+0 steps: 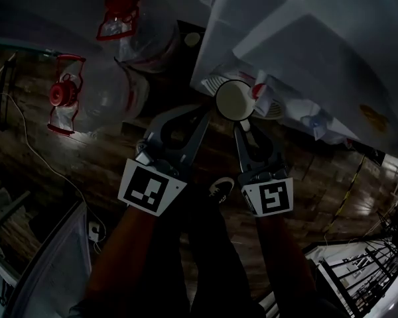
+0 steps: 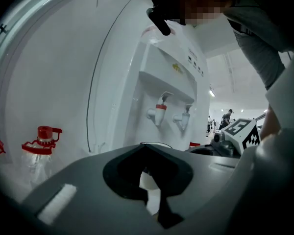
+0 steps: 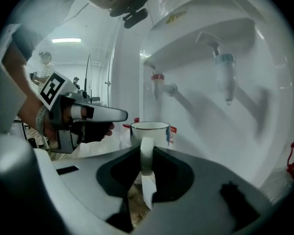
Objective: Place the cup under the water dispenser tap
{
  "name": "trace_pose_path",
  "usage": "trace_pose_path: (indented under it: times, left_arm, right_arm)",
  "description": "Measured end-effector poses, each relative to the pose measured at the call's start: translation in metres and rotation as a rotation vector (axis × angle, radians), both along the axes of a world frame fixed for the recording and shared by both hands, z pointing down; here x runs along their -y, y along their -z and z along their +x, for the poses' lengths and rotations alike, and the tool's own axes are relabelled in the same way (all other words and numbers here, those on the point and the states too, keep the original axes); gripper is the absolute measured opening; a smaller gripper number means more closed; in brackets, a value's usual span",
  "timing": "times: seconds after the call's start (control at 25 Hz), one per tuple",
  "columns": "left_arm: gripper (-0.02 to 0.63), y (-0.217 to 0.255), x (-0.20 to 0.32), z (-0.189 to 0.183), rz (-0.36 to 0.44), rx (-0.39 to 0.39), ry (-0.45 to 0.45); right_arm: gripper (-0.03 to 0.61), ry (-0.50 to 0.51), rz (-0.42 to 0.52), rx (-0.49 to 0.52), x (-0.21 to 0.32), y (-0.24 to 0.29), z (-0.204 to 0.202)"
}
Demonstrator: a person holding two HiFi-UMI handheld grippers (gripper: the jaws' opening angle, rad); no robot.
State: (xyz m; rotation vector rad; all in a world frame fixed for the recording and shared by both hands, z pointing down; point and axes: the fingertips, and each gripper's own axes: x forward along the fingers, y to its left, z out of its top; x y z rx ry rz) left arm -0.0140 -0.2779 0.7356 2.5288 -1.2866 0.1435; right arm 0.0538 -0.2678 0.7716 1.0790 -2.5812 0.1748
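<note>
Two hand-held grippers are raised before a white water dispenser (image 1: 305, 45). The right hand-held gripper (image 3: 146, 151) is closed on the handle (image 3: 146, 156) of a white cup (image 3: 149, 130), which is held upright, mouth up, just ahead of the jaws. The cup is seen close to the dispenser's front, lower than the red tap (image 3: 158, 82); in the head view it is seen over the drip tray (image 1: 273, 109). The left hand-held gripper (image 2: 146, 145) is held just beside it, jaws brought together with nothing gripped. A blue tap (image 3: 226, 67) is set beside the red one. Two clear bottles (image 1: 86, 101) with red caps are seen on the wooden floor (image 1: 86, 164) beside the dispenser.
</note>
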Motion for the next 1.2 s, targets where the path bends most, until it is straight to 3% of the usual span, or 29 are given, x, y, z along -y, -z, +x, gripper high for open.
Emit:
trace_pose_path:
  times: [0.72, 1.2]
  left_arm:
    - [0.006, -0.022, -0.003, 0.005, -0.023, -0.007, 0.001]
    - [0.006, -0.025, -0.002, 0.009, -0.033, -0.002, -0.010]
  right_arm:
    - [0.070, -0.012, 0.101, -0.019, 0.019, -0.034, 0.004]
    - [0.091, -0.029, 0.076, -0.040, 0.021, -0.034, 0.010]
